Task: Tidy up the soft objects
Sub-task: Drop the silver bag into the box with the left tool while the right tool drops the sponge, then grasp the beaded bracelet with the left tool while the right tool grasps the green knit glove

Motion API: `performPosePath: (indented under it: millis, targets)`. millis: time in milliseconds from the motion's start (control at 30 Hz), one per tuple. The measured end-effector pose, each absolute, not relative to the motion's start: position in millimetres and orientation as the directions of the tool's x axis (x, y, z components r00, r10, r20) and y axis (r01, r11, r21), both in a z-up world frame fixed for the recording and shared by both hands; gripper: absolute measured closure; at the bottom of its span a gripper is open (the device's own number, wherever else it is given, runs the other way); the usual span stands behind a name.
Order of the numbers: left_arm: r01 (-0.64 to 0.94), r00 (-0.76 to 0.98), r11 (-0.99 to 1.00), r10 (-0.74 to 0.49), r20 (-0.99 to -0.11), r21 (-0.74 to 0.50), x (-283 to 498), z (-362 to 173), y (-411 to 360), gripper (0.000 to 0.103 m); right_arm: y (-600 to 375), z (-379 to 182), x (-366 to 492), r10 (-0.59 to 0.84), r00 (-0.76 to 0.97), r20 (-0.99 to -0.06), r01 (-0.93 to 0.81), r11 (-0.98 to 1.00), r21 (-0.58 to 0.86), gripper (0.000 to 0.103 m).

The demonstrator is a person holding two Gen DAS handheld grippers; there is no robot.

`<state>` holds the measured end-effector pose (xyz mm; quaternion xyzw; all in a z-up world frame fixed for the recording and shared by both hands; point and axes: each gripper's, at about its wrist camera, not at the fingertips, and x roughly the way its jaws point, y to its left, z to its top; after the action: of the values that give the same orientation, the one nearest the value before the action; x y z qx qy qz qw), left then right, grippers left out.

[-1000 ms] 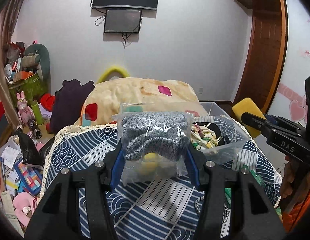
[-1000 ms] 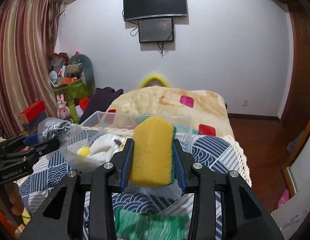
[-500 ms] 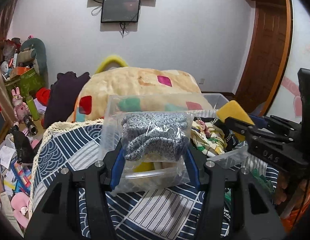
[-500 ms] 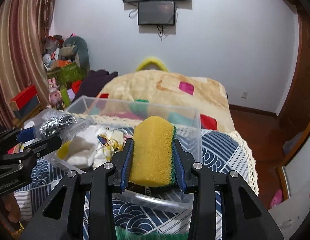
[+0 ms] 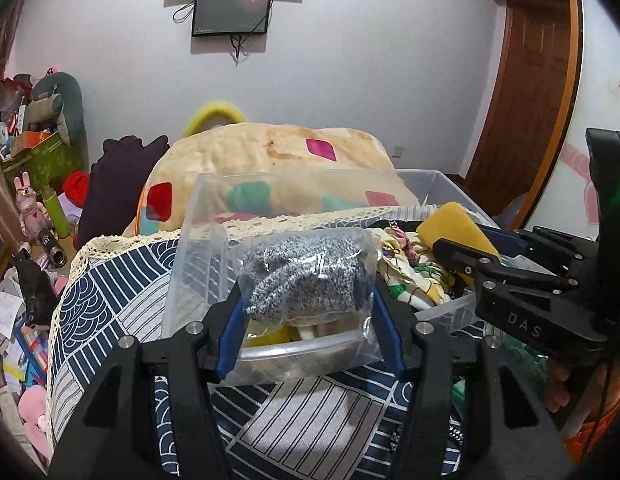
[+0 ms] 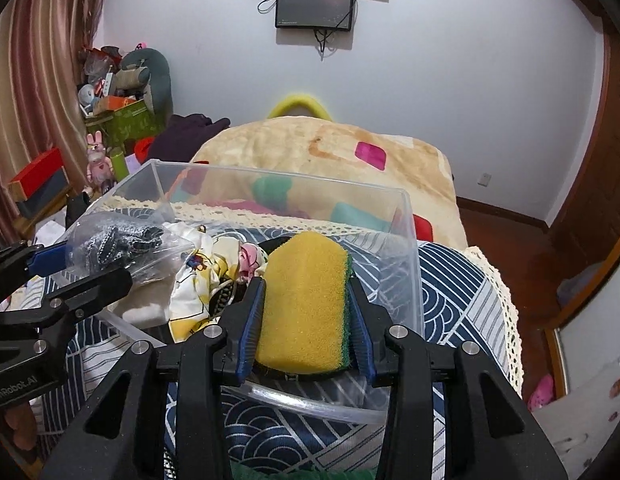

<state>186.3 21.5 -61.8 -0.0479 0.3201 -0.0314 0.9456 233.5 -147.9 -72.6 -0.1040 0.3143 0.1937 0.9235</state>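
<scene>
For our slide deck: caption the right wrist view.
Right tool holds a yellow sponge over the clear bin.

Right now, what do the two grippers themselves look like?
Both are matte black plastic with silver screw heads and blue pads on the fingers. The left gripper carries white "GenRobot.AI" lettering on its side; the right gripper reads "DAS" and shows a green light on its body. An orange sleeve shows behind the right one.
</scene>
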Motion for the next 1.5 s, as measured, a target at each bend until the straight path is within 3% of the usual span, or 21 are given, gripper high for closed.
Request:
performPosePath:
  millis: [100,167,233,433,500,767,900,1033,1267,1500]
  targets:
    - [0.024,0.792,0.991,-0.1,-0.602,-0.134,182,-61,25,0.027,-149,-71,233,0.296,0.725,-0.621,-0.424,0.903,-0.064,0.06]
    - [0.028,0.793,0.99,-0.108,-0.599,-0.141,179,-59,26,0.026,-151,-69,230,0.311,0.73,-0.609,-0.432,0.9,-0.058,0.044]
    - [0.025,0.794,0.991,-0.1,-0.6,-0.133,177,-58,25,0.023,-152,-67,224,0.312,0.748,-0.586,-0.428,0.901,-0.066,0.04]
    - [0.031,0.8,0.991,-0.104,-0.591,-0.131,165,-49,21,0.017,-157,-56,212,0.318,0.779,-0.54,-0.423,0.903,-0.078,0.032]
    - [0.022,0.81,0.99,-0.098,-0.578,-0.138,159,-44,22,0.011,-162,-52,206,0.323,0.789,-0.522,-0.419,0.905,-0.074,0.032]
    - [0.001,0.853,0.995,-0.052,-0.519,-0.098,131,-25,20,0.005,-174,-41,186,0.325,0.814,-0.482,-0.408,0.91,-0.076,0.031]
    - [0.004,0.851,0.996,-0.049,-0.522,-0.086,118,-28,18,0.004,-184,-40,171,0.336,0.818,-0.466,-0.406,0.912,-0.056,0.031]
    - [0.019,0.827,0.995,-0.07,-0.557,-0.097,110,-41,15,0.004,-190,-49,160,0.327,0.82,-0.469,-0.395,0.917,-0.052,0.022]
    - [0.057,0.788,0.994,-0.103,-0.607,-0.093,105,-69,3,0.005,-195,-76,154,0.304,0.79,-0.532,-0.388,0.92,-0.051,0.022]
    - [0.104,0.747,0.991,-0.136,-0.65,-0.087,99,-91,-15,0.022,-194,-93,145,0.296,0.76,-0.579,-0.4,0.915,-0.058,0.022]
